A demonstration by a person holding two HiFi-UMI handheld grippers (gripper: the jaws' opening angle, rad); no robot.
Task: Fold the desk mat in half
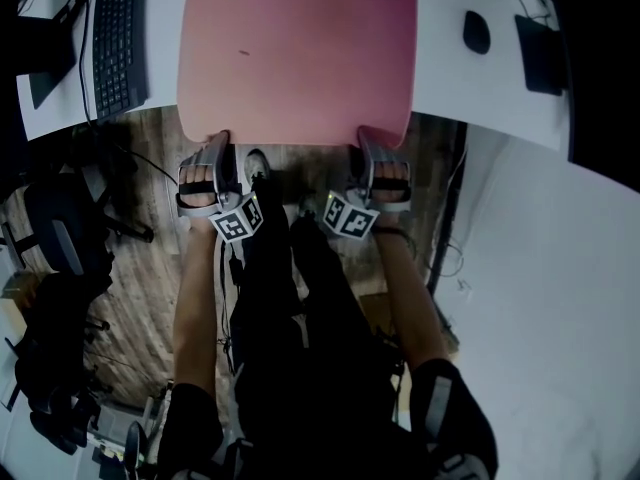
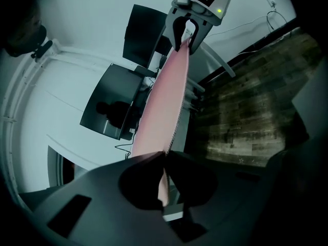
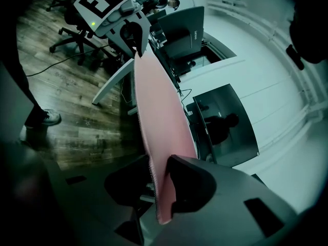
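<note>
Left hand-held gripper (image 1: 218, 140) and right hand-held gripper (image 1: 362, 136) each clamp a near corner of the pink desk mat (image 1: 297, 53), which lies flat, overhanging the near edge of the tabletop (image 1: 445, 83), likely so both corners can rise together toward the far edge for the fold.

Pink desk mat (image 1: 297, 53) lies unfolded, overhanging the desk (image 1: 450, 78).
</note>
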